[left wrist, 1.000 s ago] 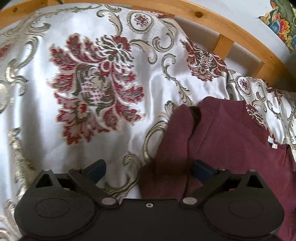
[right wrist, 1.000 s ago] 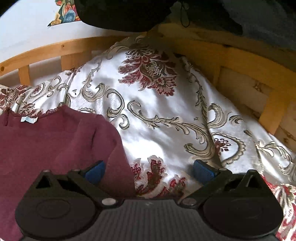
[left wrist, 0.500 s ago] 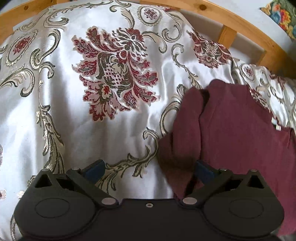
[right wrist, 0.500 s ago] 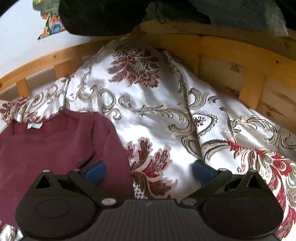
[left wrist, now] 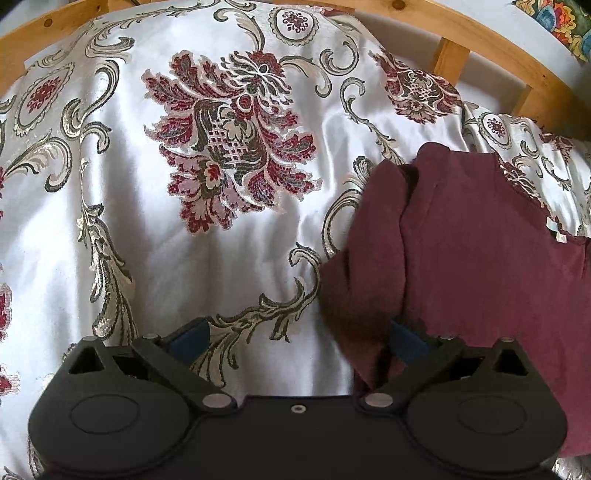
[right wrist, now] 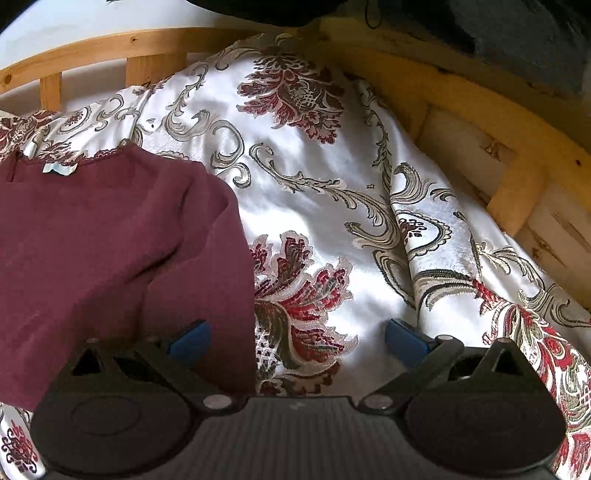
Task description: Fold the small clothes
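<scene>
A small maroon top (left wrist: 480, 243) lies flat on a white floral bedspread (left wrist: 221, 258), its sleeve folded in along its left edge. My left gripper (left wrist: 297, 334) is open above the spread, its right finger over the folded sleeve. In the right wrist view the same top (right wrist: 110, 240) lies at the left, with a white neck label (right wrist: 59, 168) at the collar. My right gripper (right wrist: 297, 334) is open, its left finger over the top's right sleeve edge, its right finger over the spread.
A wooden bed rail (left wrist: 480, 40) curves around the back and the right side (right wrist: 480, 122). Dark fabric (right wrist: 517, 22) hangs over the rail at the upper right. A colourful patterned cloth (left wrist: 557, 22) shows at the far corner.
Both grippers have pulled back and risen a little from the top, so more bedspread shows. Both stay open. The top has not moved.
</scene>
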`<state>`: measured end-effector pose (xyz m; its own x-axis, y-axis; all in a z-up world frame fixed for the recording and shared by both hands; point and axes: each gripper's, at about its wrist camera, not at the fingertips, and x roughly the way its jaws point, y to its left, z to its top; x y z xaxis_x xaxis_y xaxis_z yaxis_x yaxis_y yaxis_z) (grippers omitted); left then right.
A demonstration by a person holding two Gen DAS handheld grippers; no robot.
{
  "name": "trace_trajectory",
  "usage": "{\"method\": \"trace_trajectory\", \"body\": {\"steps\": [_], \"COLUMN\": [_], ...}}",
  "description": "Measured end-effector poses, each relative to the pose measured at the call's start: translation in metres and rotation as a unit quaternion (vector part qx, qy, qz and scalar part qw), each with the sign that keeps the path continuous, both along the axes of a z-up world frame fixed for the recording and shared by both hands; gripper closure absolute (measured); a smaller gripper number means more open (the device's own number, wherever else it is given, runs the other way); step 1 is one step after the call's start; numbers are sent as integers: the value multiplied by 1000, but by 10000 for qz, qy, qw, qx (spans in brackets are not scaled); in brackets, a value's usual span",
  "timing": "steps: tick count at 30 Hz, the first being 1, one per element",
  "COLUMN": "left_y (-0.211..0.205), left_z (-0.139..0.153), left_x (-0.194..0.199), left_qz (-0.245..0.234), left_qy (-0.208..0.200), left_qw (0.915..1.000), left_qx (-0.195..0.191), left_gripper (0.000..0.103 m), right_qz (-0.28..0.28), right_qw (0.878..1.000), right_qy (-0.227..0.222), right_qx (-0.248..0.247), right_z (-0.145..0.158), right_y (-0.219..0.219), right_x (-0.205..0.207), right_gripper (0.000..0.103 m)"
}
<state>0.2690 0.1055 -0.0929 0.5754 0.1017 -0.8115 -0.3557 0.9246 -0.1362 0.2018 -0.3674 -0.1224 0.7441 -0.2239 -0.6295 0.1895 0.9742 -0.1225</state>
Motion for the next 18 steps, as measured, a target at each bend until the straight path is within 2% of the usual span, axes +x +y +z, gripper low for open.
{"method": "trace_trajectory", "body": {"steps": [10, 18], "left_y": [1, 14], "left_z": [-1, 9], "left_x": [1, -5], "left_qz": [51, 502], "left_qy": [41, -348], "left_qw": [10000, 9978], "left_qx": [-28, -254], "left_gripper": [1, 1], "right_qz": [-16, -132], "right_qw": [10000, 9956], "right_qy": [-63, -894], "right_qx": [-9, -263], "right_z": [2, 22], "right_y": [0, 2], "right_x": [-1, -12], "right_gripper": [0, 0]}}
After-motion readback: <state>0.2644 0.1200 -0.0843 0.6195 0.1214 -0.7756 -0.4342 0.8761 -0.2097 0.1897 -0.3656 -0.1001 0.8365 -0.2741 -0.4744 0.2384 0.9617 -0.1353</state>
